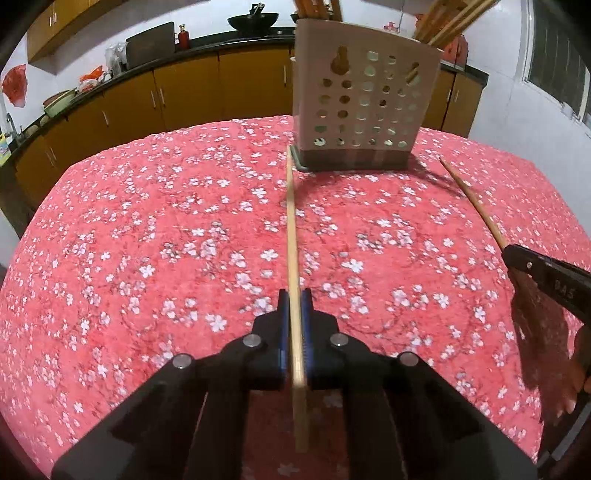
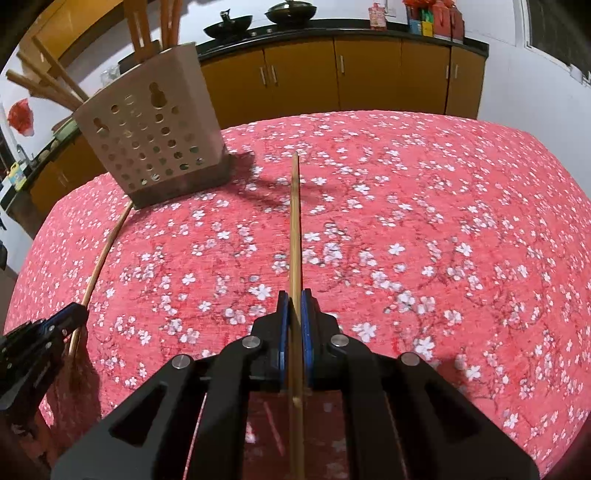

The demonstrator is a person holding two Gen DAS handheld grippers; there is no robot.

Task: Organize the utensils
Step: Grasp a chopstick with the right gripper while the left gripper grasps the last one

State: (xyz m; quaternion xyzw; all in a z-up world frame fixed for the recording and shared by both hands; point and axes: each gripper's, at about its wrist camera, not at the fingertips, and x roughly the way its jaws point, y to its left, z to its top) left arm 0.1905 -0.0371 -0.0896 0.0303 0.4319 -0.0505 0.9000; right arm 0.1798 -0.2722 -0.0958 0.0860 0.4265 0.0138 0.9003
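On pink floral tablecloth (image 1: 147, 221), perforated utensil holder (image 1: 365, 107).

My utensil holder (image 1: 364, 107) hides its chopsticks' lower ends; their tops (image 1: 454, 18) run past the frame's edge.

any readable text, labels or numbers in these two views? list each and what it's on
"045": pale digits on the side of the right tongs, read uncertainly from the left wrist view.
Labels on the bottles and boxes on the counter: too small and blurred to read.
Nothing else legible.
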